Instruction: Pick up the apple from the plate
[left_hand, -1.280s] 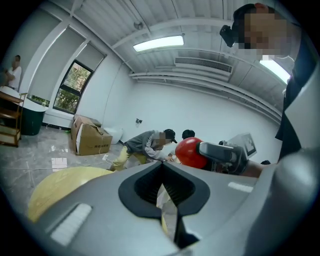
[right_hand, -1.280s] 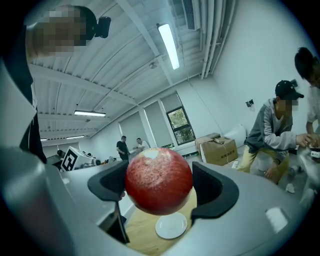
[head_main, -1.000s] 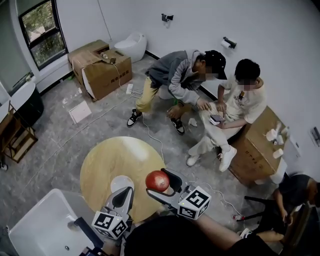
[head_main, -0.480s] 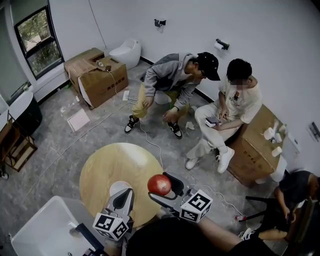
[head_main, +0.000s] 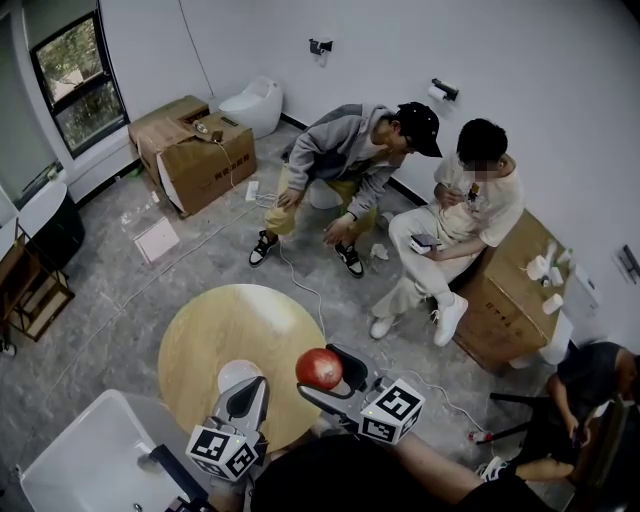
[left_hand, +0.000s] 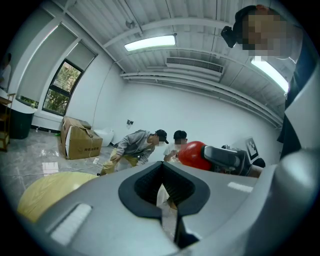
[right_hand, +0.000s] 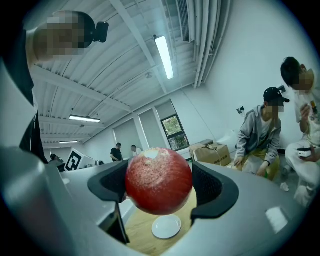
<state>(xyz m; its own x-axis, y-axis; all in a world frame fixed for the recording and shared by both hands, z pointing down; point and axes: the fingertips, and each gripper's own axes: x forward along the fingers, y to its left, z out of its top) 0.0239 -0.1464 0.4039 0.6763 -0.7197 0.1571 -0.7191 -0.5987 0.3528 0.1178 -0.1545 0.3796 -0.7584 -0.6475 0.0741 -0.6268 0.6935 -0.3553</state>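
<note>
A red apple (head_main: 318, 368) hangs above the round wooden table (head_main: 220, 325), held between the jaws of my right gripper (head_main: 326, 375), which is shut on it. In the right gripper view the apple (right_hand: 158, 180) fills the gap of that gripper (right_hand: 159, 186). The empty white plate (right_hand: 166, 226) lies on the table below it. In the head view the plate (head_main: 233, 372) is partly hidden by my left gripper (head_main: 246, 398). The left gripper (left_hand: 163, 194) is shut on nothing, and its view shows the apple (left_hand: 193, 155) to its right.
A white sink basin (head_main: 80, 455) stands at the lower left, beside the table. Two people (head_main: 400, 180) sit beyond the table near cardboard boxes (head_main: 195, 145). Another person (head_main: 585, 390) sits at the right edge. A cable (head_main: 300, 270) runs across the floor.
The head view shifted slightly a second ago. My right gripper keeps the apple at about the same spot above the table. The left gripper has not moved. The seated people shifted a little.
</note>
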